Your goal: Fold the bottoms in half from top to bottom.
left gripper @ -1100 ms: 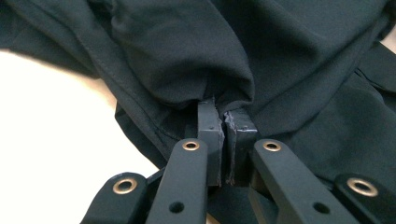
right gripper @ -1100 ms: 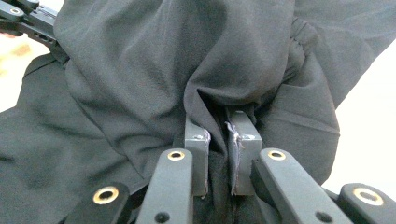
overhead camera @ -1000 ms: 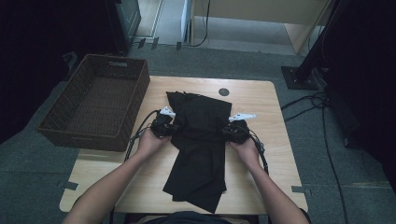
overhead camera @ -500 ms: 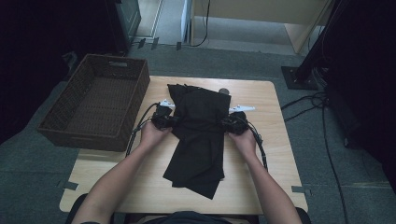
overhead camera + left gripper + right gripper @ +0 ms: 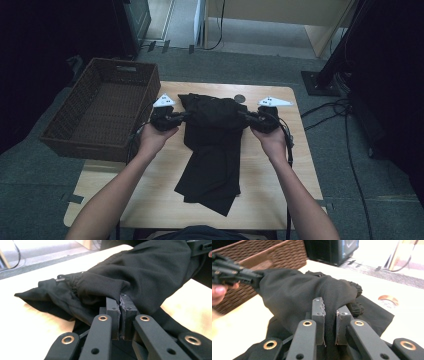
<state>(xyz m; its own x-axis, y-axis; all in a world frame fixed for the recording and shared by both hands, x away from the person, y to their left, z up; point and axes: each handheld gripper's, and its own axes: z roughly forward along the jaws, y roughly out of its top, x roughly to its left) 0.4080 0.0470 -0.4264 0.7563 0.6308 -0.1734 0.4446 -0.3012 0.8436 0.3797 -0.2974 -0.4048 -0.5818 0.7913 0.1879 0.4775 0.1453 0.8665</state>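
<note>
Both hand-held grippers (image 5: pixel 176 118) (image 5: pixel 246 116) pinch the black garment (image 5: pixel 212 150) beside a wicker basket (image 5: pixel 102 107).

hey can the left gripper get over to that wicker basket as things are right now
Probably yes. The wicker basket sits just beside the left gripper with nothing between, but it is shut on the black garment, which would drag along.

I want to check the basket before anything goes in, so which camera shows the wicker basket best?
The high view: the wicker basket shows whole, beside the table's left edge. The right gripper view catches part of its woven wall.
</note>
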